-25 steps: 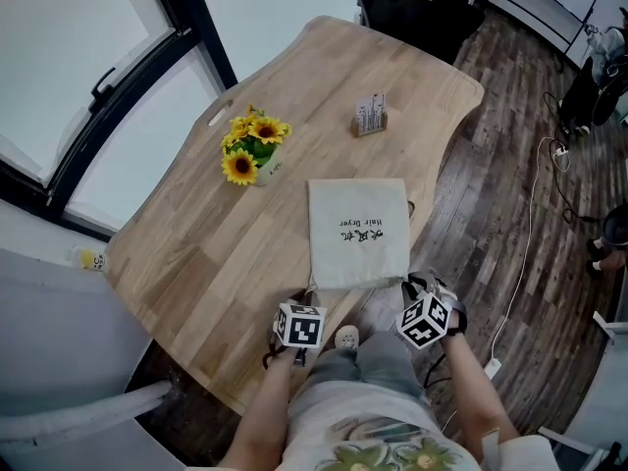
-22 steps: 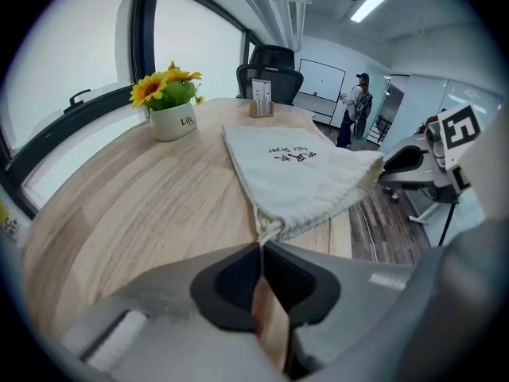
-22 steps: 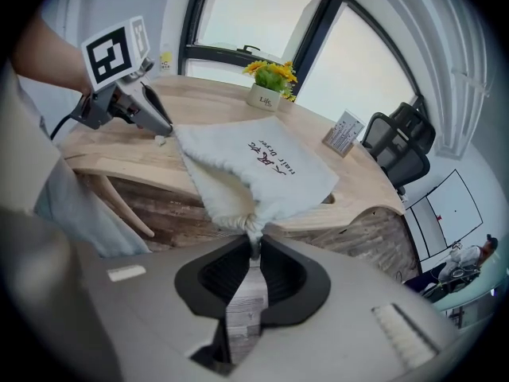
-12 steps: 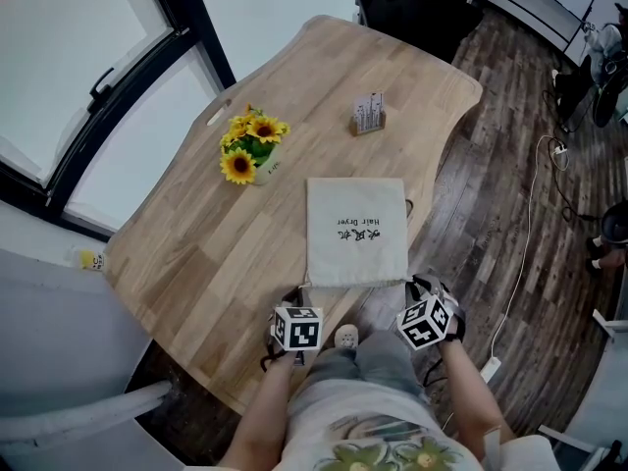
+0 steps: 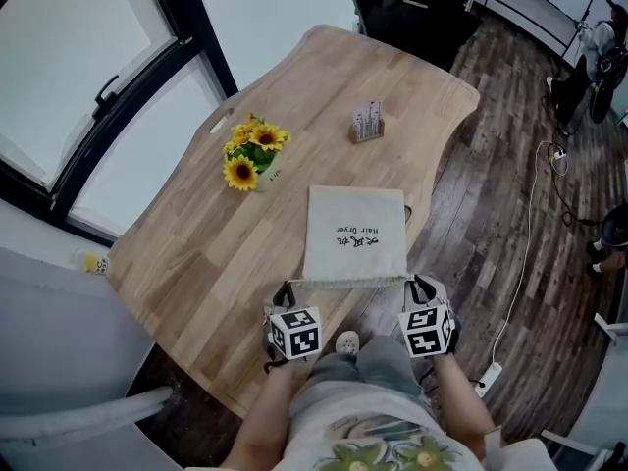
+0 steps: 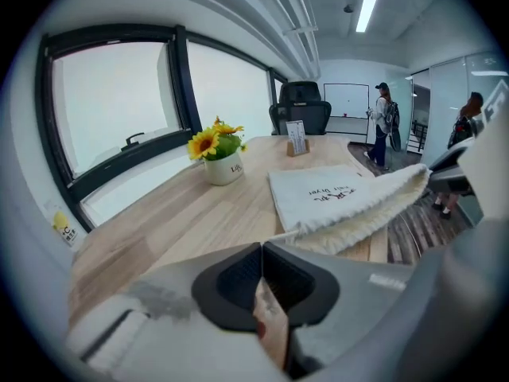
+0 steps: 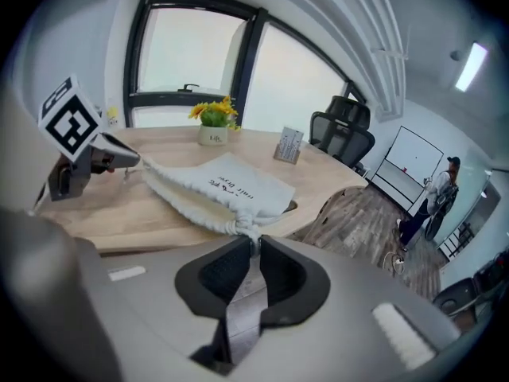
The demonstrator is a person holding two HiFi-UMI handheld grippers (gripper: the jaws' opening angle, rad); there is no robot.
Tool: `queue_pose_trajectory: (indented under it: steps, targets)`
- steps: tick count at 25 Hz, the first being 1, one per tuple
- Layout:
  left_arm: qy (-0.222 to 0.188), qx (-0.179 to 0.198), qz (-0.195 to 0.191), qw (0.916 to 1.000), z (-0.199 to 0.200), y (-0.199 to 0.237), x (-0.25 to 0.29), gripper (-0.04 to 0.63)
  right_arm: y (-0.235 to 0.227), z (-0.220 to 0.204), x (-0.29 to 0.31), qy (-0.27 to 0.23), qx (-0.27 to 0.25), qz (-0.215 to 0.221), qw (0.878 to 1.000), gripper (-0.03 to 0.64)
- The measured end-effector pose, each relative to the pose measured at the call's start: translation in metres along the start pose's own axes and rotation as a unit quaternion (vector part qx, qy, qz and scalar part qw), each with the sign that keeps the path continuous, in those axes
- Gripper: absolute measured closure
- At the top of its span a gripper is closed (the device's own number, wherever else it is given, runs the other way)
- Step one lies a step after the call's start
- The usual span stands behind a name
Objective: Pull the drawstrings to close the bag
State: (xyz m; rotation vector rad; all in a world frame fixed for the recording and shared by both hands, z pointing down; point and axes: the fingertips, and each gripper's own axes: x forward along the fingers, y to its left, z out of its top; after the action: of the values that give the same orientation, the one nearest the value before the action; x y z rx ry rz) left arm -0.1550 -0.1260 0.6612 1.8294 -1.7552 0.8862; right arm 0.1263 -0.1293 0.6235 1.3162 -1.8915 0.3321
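Observation:
A cream drawstring bag (image 5: 355, 235) with dark print lies flat on the wooden table (image 5: 196, 263), its mouth toward me and bunched into folds. My left gripper (image 5: 286, 289) sits at the mouth's left corner, shut on the thin drawstring (image 6: 288, 232) that runs from its jaws to the bag (image 6: 334, 201). At the right corner, my right gripper (image 5: 420, 284) is shut on the other drawstring, whose knot (image 7: 245, 228) sits against the gathered cloth (image 7: 199, 201). Each gripper shows in the other's view: the left gripper (image 7: 75, 153) and the right gripper (image 6: 455, 173).
A white pot of sunflowers (image 5: 250, 155) stands left of the bag and a small card holder (image 5: 367, 121) beyond it. A black office chair (image 5: 412, 8) is at the table's far end. The near table edge runs just under the grippers. A person (image 6: 386, 126) stands far off.
Both grippers have drawn back a little toward me and slightly apart. The bag's mouth edge now looks more bunched between them.

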Motion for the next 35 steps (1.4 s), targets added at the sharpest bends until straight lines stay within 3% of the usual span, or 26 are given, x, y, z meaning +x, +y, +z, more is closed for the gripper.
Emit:
queue_pose_trajectory:
  steps: [5,21,35]
  targets:
    - [-0.031,-0.016,0.013,0.9993,0.02,0.009,-0.013,0.583,-0.006,0.019,-0.015,-0.029,0.035,-0.014,0.999,0.574]
    - [-0.128,-0.079,0.004,0.9886,0.069,0.022,-0.076,0.583,-0.022,0.071,-0.067,-0.123,0.053,-0.038,0.99,0.577]
    - [-0.183,-0.075,0.012,0.9802,0.104,0.026,-0.115,0.583,-0.052,0.094,-0.115,-0.196,0.098,-0.092,0.971,0.581]
